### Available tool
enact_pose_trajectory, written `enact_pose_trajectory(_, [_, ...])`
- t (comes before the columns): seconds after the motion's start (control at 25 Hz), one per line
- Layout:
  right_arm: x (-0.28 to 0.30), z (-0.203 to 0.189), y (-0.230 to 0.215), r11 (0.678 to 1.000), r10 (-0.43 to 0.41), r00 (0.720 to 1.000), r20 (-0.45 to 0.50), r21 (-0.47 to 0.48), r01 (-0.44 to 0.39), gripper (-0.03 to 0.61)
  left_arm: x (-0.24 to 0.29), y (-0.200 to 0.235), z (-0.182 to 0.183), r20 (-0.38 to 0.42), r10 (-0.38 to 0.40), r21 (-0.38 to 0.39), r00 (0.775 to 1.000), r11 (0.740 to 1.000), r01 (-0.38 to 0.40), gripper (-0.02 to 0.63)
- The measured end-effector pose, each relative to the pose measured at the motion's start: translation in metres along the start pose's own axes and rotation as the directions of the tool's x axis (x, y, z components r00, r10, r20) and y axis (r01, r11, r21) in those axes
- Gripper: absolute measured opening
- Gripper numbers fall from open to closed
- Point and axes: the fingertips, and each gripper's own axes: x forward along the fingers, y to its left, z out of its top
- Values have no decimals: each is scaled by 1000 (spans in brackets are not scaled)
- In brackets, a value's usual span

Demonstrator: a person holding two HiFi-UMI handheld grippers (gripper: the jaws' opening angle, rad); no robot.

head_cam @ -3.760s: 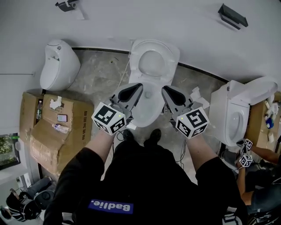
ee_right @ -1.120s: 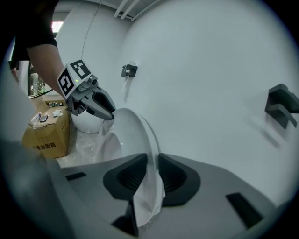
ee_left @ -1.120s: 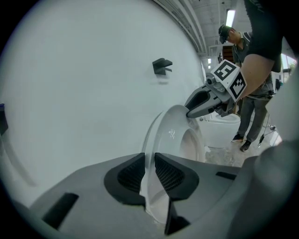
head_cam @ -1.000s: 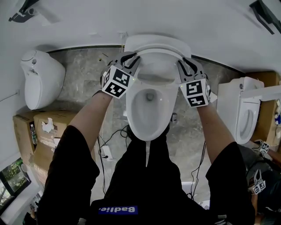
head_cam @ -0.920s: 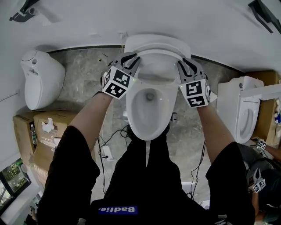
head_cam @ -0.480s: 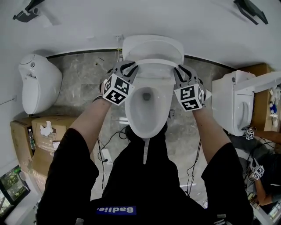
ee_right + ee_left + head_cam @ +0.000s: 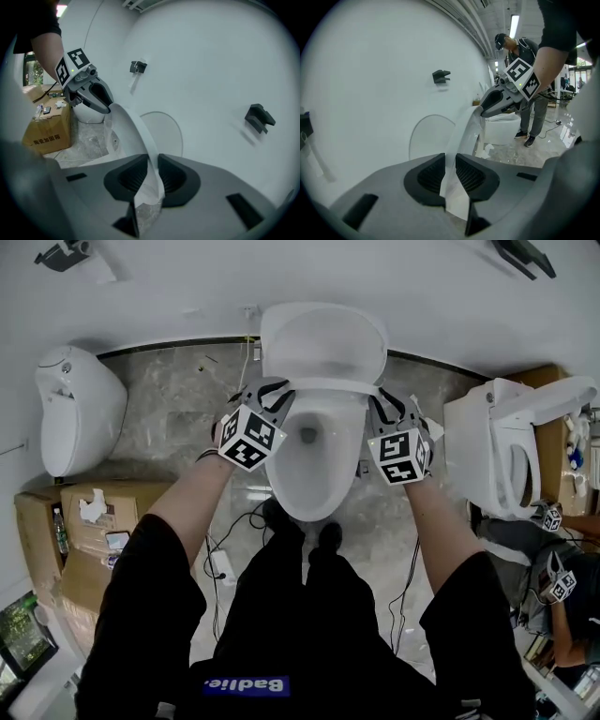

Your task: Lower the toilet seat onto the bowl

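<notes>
In the head view a white toilet bowl point(image 7: 309, 474) stands against the wall, its lid point(image 7: 323, 338) upright behind it. The white seat point(image 7: 326, 385) is tilted forward, partway between lid and bowl. My left gripper point(image 7: 273, 390) clamps the seat's left rim and my right gripper point(image 7: 379, 401) clamps its right rim. In the left gripper view the seat edge point(image 7: 465, 129) runs between the left gripper point(image 7: 450, 161) pads, which are easing open slightly; the right gripper point(image 7: 497, 101) shows beyond. In the right gripper view the right gripper point(image 7: 153, 168) pinches the seat point(image 7: 133, 123).
A white fixture point(image 7: 75, 413) sits at the left and a second toilet point(image 7: 497, 451) at the right. Cardboard boxes point(image 7: 89, 512) lie at the lower left. Cables point(image 7: 225, 559) trail over the grey floor beside my feet. Another person point(image 7: 558, 615) is at the far right.
Both grippers have come down and toward me with the seat in them. The seat has swung away from the upright lid, and more of the lid now shows.
</notes>
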Motion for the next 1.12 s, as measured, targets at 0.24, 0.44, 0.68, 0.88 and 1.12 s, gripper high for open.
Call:
enact_pose_trajectory(0.24, [-26, -16, 27, 999, 33, 999, 44, -41, -31, 84, -18, -33, -15, -36, 18, 7, 999, 1000, -17, 75])
enact_pose_trajectory(0.44, [-44, -34, 52, 997, 61, 995, 73, -52, -57, 84, -31, -61, -31, -102, 54, 31, 993, 998, -51, 75])
enact_pose_trajectory(0.68, [-62, -48, 80, 991, 81, 993, 89, -112, -71, 84, -46, -87, -47, -153, 121, -3, 981, 992, -123, 75])
enact_pose_trajectory(0.88, [-74, -65, 106, 991, 83, 994, 72, -109, -74, 86, -55, -113, -66, -165, 108, -9, 980, 994, -111, 78])
enact_pose_trajectory(1.12, [-86, -84, 130, 993, 35, 999, 11, -113, -34, 89, -62, -139, -83, -146, 50, 43, 988, 998, -45, 87])
